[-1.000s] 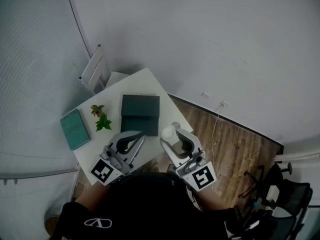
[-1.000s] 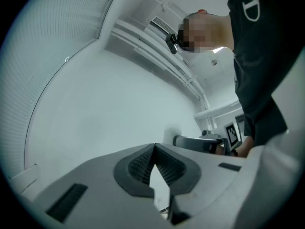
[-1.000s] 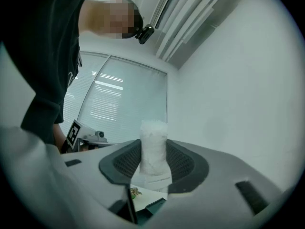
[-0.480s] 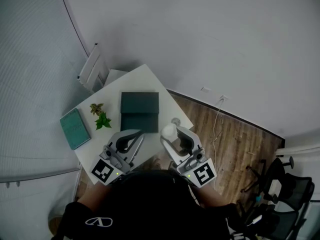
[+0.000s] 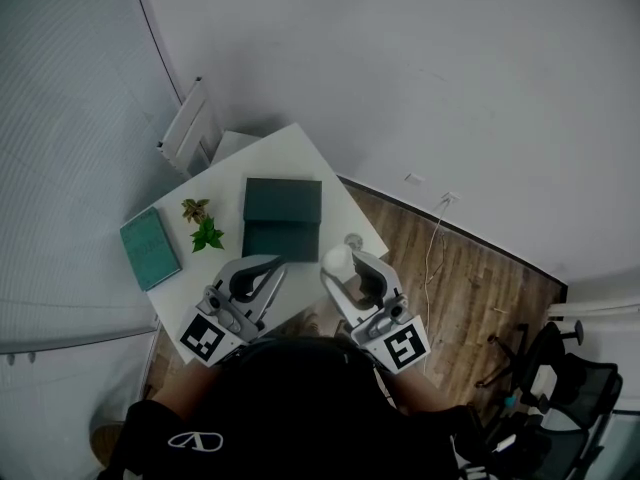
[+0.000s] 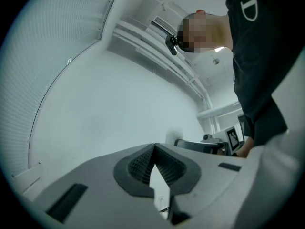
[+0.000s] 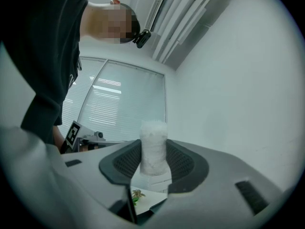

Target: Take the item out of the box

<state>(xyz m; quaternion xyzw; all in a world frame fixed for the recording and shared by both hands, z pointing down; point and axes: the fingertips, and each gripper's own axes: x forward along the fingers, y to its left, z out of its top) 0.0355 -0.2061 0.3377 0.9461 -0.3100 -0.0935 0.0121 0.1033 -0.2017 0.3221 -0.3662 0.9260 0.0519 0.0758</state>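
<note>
Tabletop (image 5: 272, 164): white, smooth, square, over brown plank floor (image 5: 440, 278). Nearest: right gripper (image 7: 153, 162) clamped on white fuzzy-textured cylinder (image 5: 336, 259), upright between ribbed dark pads, above the tabletop's near edge. Beside it, left gripper (image 6: 154, 149) jaws pressed together, empty. Beyond: dark green matte rectangular box (image 5: 282, 218), cylinder outside it; leafy green sprig (image 5: 207, 236) alongside. Both grippers unmoved since a second ago.
</note>
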